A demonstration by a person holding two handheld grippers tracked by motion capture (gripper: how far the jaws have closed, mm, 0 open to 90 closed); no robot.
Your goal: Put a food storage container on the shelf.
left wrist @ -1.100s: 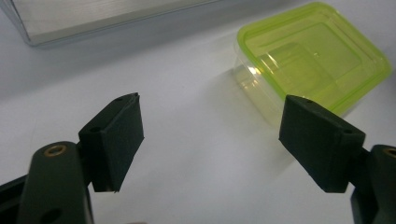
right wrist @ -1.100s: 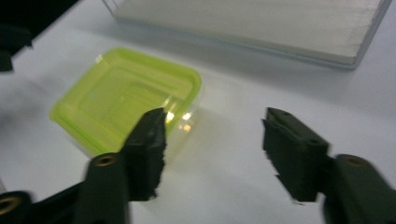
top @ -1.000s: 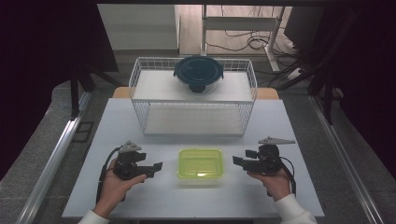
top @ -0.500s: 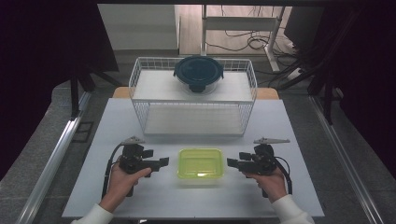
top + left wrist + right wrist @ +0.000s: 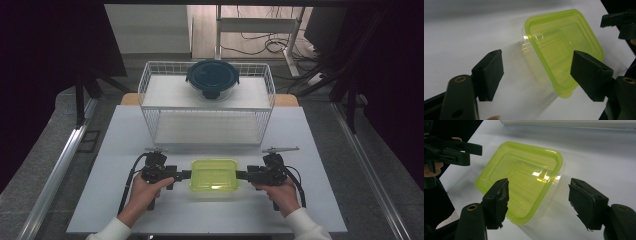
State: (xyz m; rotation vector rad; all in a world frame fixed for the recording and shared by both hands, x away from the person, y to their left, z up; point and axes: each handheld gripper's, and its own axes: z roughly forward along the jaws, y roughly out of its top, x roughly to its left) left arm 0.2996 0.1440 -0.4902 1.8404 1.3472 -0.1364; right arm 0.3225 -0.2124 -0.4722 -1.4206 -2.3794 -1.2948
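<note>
High view, left to right: the left gripper (image 5: 186,174) sits at the container's nine o'clock, jaws apart and just closing, its end between them ungripped. The green-lidded container (image 5: 214,174) rests on the counter (image 5: 320,150). At three o'clock the right gripper (image 5: 241,175) mirrors it, jaws likewise narrowing, unclamped.

Left gripper (image 5: 186,174) and right gripper (image 5: 241,174) point inward, level, facing each other; jaws apart, just been closing.
</note>
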